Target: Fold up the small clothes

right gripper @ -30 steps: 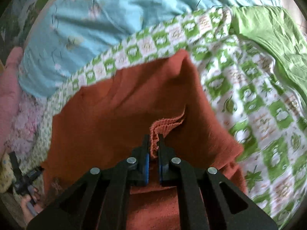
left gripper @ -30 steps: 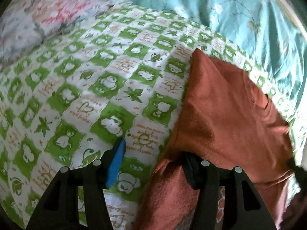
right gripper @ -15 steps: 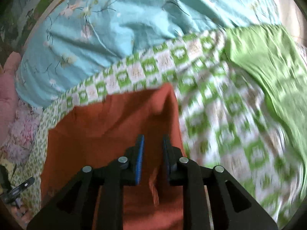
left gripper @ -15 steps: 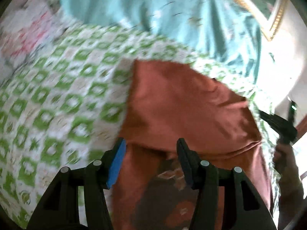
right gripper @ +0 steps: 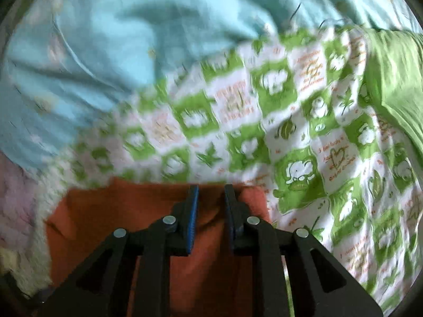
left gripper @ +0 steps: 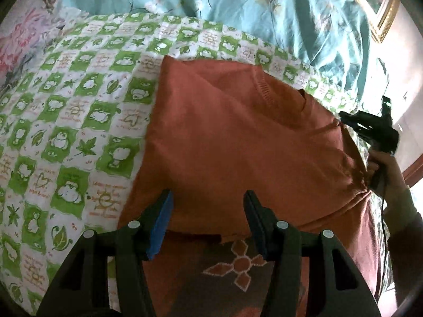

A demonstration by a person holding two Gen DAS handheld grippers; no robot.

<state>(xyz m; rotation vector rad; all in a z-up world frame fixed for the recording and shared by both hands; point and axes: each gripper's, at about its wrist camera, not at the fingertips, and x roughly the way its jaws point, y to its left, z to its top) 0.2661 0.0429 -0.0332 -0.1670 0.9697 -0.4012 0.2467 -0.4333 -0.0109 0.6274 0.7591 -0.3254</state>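
So the rust-orange shirt (left gripper: 238,137) is lying on the bed, on the green-and-white checked sheet (left gripper: 79,121), folded over on itself, with the ribbed neckline up past the left gripper (left gripper: 208,211) and off to its right. The left gripper sits over the near edge of the fold with its jaws standing fairly wide, nothing clamped between them, just orange cloth below and a white flower print on the layer closest to the camera. Beyond the shirt, further ahead of that gripper, there's a teal floral duvet (left gripper: 264,8).

The right gripper (right gripper: 211,198) has a narrow gap between its jaws, and nothing is pinched in there; the shirt (right gripper: 132,211) is under and just behind its tips, with its edge right about at the fingertips. Ahead of it is checked sheet (right gripper: 264,119), and a plain green cloth (right gripper: 391,74) off to its far right. This view is pretty blurry. From the left camera you can see the right gripper (left gripper: 370,129) held in a hand (left gripper: 388,174) at the shirt's right edge.
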